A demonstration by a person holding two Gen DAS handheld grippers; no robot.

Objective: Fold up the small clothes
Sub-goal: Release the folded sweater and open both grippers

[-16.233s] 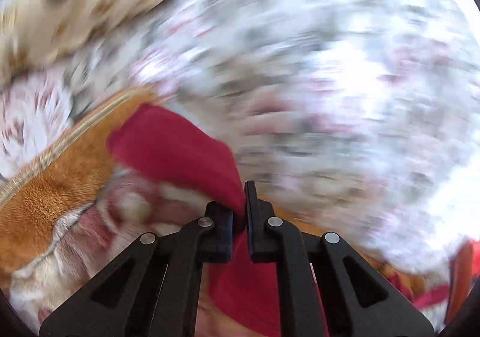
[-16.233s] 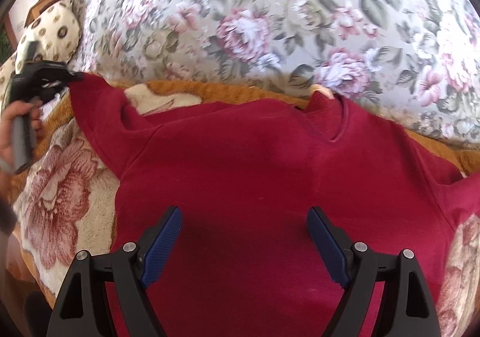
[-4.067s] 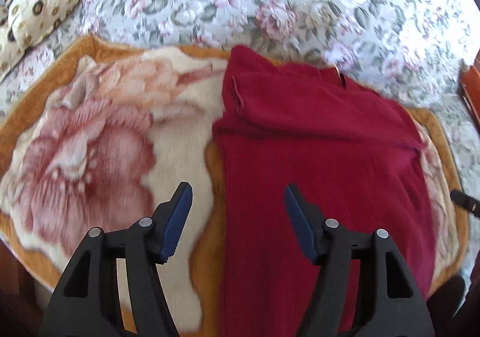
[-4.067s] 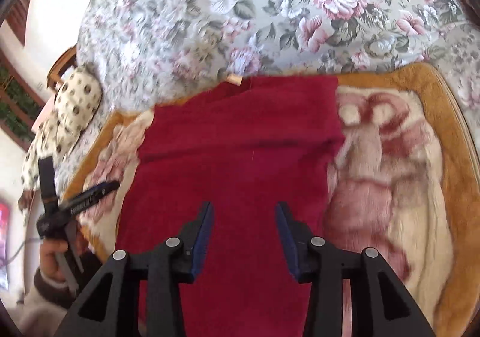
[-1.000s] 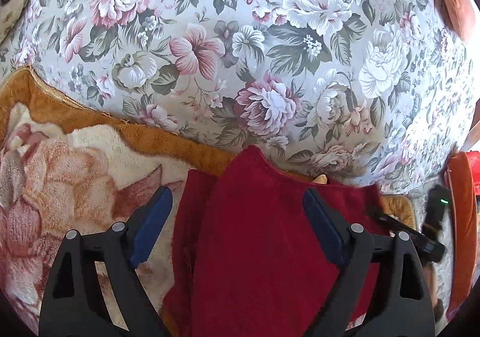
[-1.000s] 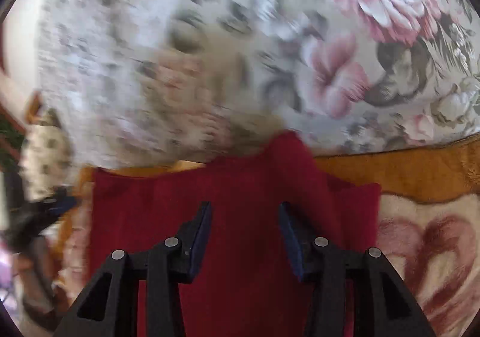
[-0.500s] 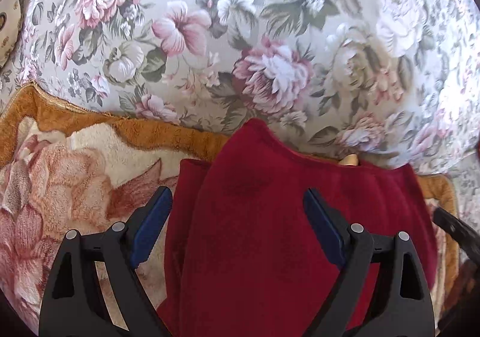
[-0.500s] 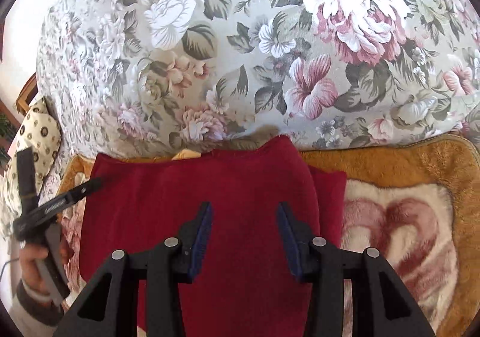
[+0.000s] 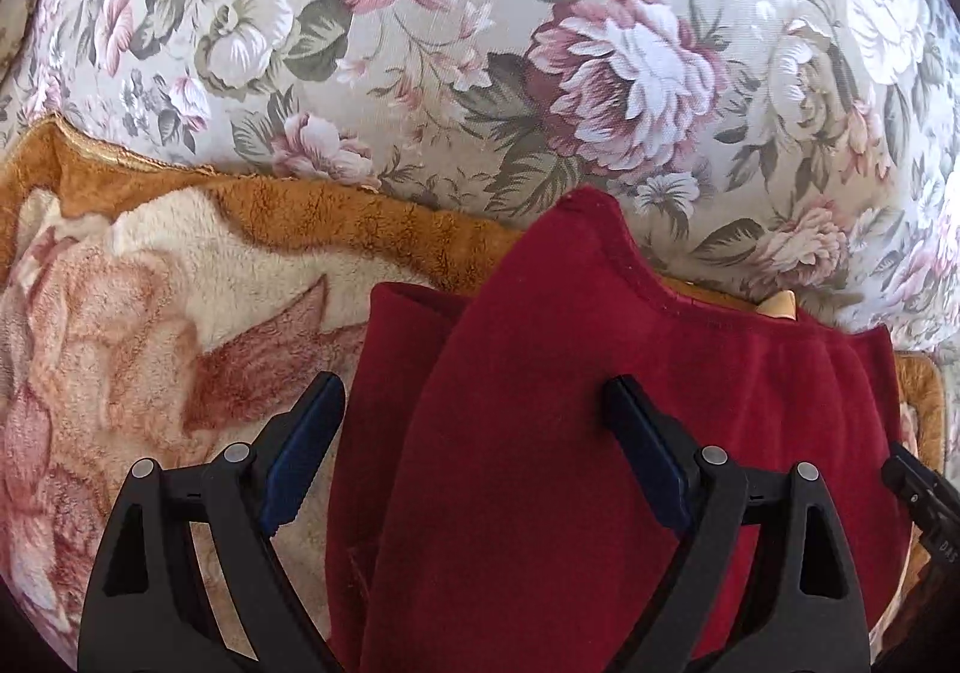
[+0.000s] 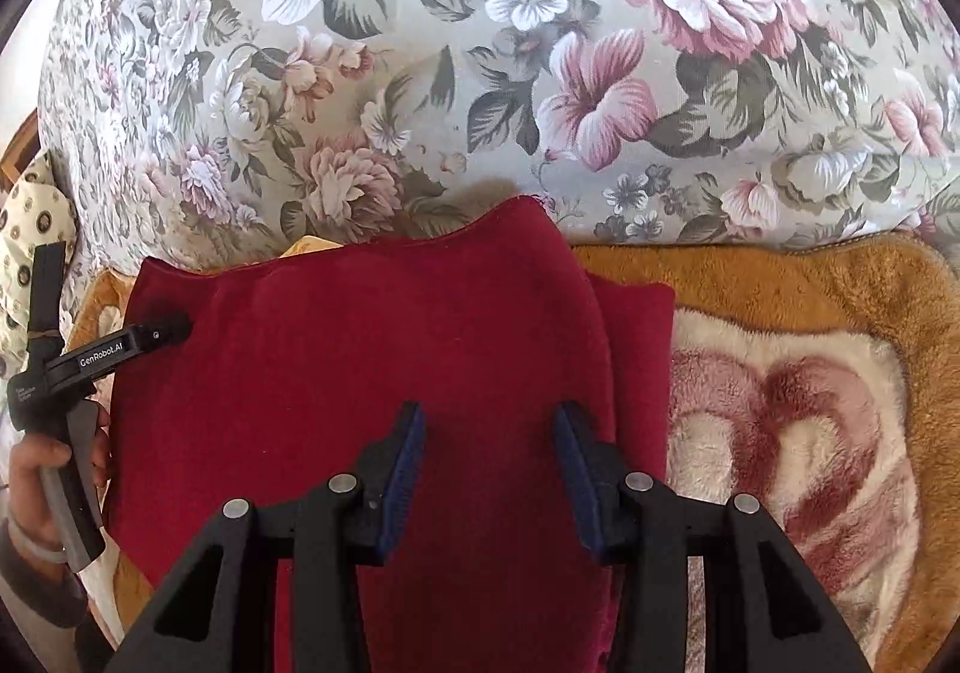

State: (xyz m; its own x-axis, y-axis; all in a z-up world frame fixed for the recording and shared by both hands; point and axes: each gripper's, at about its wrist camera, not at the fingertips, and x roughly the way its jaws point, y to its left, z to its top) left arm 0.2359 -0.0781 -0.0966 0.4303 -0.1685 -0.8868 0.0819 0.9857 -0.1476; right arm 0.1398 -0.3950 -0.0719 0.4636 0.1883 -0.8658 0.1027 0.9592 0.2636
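A dark red sweater (image 9: pixel 600 463) lies on a plush blanket (image 9: pixel 150 313), its sleeves folded in so it forms a long panel. It also shows in the right wrist view (image 10: pixel 372 373). My left gripper (image 9: pixel 474 451) is open and empty, low over the sweater's top left shoulder. My right gripper (image 10: pixel 489 469) is open and empty, over the sweater's top right part. The left gripper also shows at the sweater's left edge in the right wrist view (image 10: pixel 162 328). A tan neck label (image 9: pixel 780 306) peeks at the collar.
The blanket has an orange border (image 10: pixel 780 277) and a pink rose pattern (image 10: pixel 780 433). It lies on a floral bedspread (image 9: pixel 540 43). A spotted cream cushion (image 10: pixel 30 211) sits at the far left of the bed.
Both grippers have moved closer to the sweater's collar end and lower over it. The sweater lies as before.
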